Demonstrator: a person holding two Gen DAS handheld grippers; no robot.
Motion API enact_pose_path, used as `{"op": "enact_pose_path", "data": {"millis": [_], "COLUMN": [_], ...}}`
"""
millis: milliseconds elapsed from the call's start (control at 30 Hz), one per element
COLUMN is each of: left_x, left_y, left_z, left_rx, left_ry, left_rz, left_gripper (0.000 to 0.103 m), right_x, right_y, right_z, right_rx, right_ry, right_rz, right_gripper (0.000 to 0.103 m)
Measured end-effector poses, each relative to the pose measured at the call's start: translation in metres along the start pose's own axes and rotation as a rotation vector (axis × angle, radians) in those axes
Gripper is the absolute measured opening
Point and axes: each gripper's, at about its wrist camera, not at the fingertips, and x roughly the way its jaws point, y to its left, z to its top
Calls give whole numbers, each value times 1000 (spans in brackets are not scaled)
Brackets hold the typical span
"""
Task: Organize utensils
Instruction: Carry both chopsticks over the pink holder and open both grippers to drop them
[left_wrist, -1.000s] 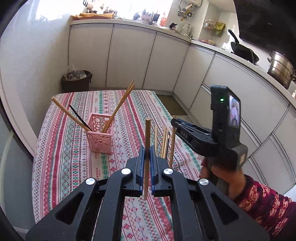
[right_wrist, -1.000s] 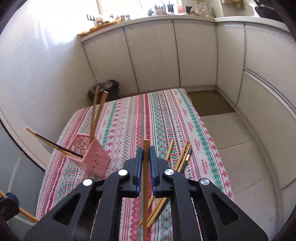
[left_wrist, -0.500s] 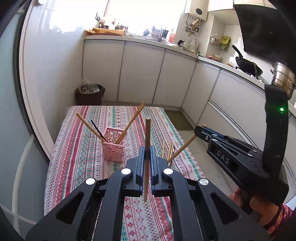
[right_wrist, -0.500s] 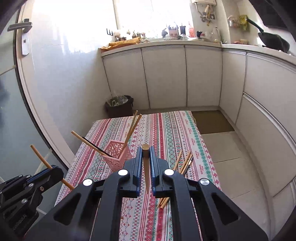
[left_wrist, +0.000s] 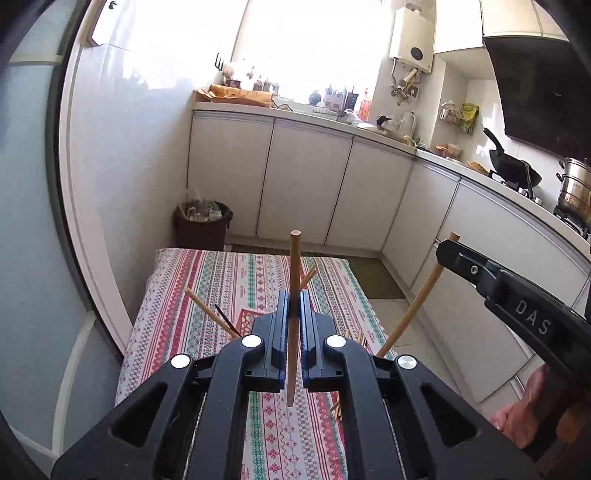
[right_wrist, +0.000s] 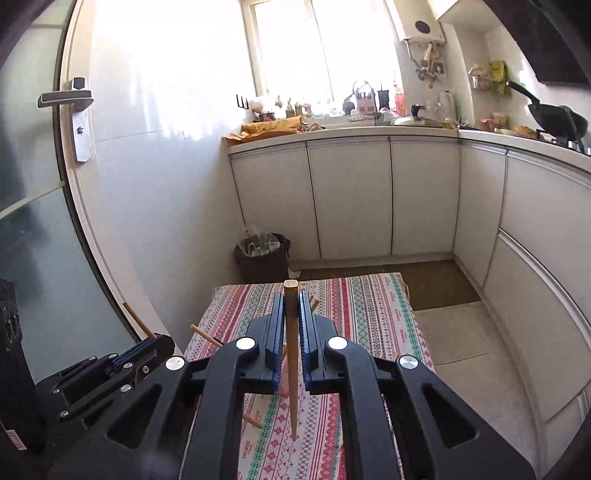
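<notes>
While both hands are rising high above the pink basket, the left gripper is clamping one chopstick and the right gripper another chopstick. Both sticks are now clearing the table, probably heading for that basket.

A dark bin stuffed with rubbish stands against the white wall beyond the striped tablecloth. White cabinets run under a cluttered counter. A black wok and a steel pot sit on the stove. A door handle shows at left.

two tongs, one pink basket
</notes>
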Motion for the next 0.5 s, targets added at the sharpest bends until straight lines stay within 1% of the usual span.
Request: {"op": "enact_pose_path", "data": {"millis": [200, 333, 500], "left_x": [20, 47, 83], "left_y": [3, 12, 22], "left_z": [26, 38, 44], "left_rx": [10, 10, 12], "left_ry": [-53, -53, -52], "left_rz": [32, 58, 92], "left_gripper": [4, 4, 4], "right_x": [28, 56, 89], "right_y": [8, 14, 24], "right_z": [24, 33, 35], "right_rx": [9, 13, -8], "right_ry": [-40, -54, -65], "right_rz": [23, 47, 68], "right_gripper": [8, 8, 8]}}
